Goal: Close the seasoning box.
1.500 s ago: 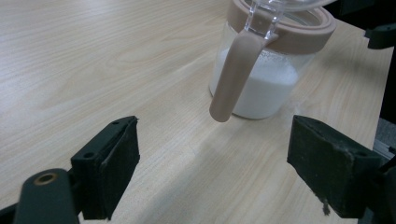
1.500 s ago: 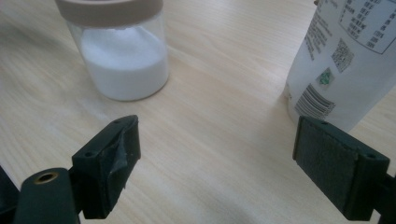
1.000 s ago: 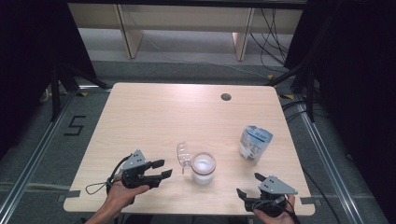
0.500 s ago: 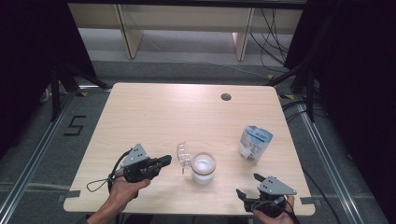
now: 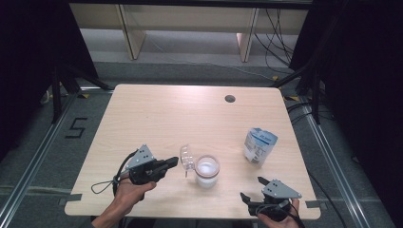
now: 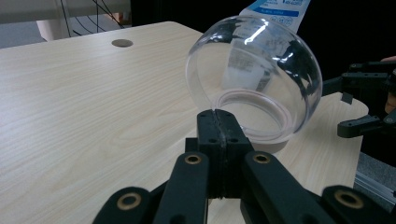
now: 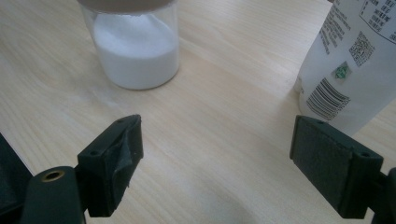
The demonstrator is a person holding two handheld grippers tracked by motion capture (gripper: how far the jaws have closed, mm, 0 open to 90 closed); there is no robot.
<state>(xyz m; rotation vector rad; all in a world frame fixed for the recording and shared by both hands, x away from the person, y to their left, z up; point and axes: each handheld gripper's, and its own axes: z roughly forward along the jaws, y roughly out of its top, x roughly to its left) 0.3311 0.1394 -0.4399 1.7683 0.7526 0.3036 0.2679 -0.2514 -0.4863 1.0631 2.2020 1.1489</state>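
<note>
While a person sits at a pale wooden worktop (image 5: 157, 114), the high view shows a claw tool in each hand. The left claw (image 5: 175, 163) reaches toward a clear domed lid (image 5: 187, 160), which stands tipped up beside the rim of a small jar (image 5: 207, 171) of white powder near the front middle. Its jaws have just been closing, and they now meet on the lid's edge, likely to lift the lid clear of the jar. The right claw (image 5: 252, 190) rests at the front right corner, well apart from the jar. A white pouch (image 5: 259, 145) stands to the right of the jar.

From the left gripper view, the left claw (image 6: 219, 125) is clamped on the lid's (image 6: 254, 74) thin rim, with the dome rising tilted above it. The jar mouth (image 6: 254, 123) shows through the clear plastic.

From the right gripper view, the right claw (image 7: 217, 154) stands wide apart and holds nothing, seemingly waiting. The jar (image 7: 136, 51) is ahead on the left, the pouch (image 7: 348, 60) on the right.
</note>
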